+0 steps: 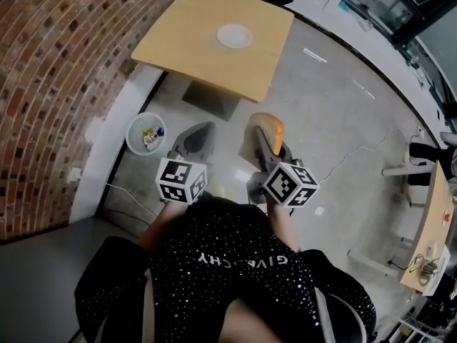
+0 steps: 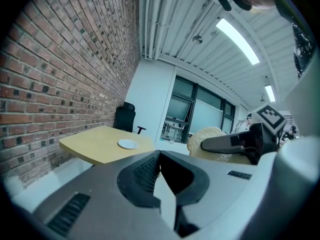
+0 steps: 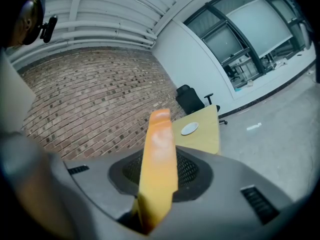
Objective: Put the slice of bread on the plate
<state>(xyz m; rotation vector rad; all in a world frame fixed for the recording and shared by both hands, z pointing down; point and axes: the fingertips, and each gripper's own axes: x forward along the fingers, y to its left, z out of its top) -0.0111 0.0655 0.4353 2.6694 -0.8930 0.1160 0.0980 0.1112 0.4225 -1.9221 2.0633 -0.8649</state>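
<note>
A slice of bread [image 1: 271, 125] with an orange-brown crust stands on edge in my right gripper [image 1: 265, 137], which is shut on it above the floor. In the right gripper view the bread [image 3: 157, 184] rises between the jaws of the right gripper [image 3: 161, 156]. The white plate [image 1: 234, 36] lies on the wooden table [image 1: 193, 41], well ahead of both grippers. My left gripper [image 1: 203, 131] is shut with nothing in it, just left of the bread. The left gripper view shows the left gripper [image 2: 159, 158], the plate [image 2: 128, 144] and the bread [image 2: 210, 139].
A curved brick wall [image 1: 50, 84] runs along the left. A round bin [image 1: 145, 132] with rubbish stands on the floor near the table's corner. A black chair [image 2: 124, 116] sits behind the table. Another table [image 1: 428, 234] is at the far right.
</note>
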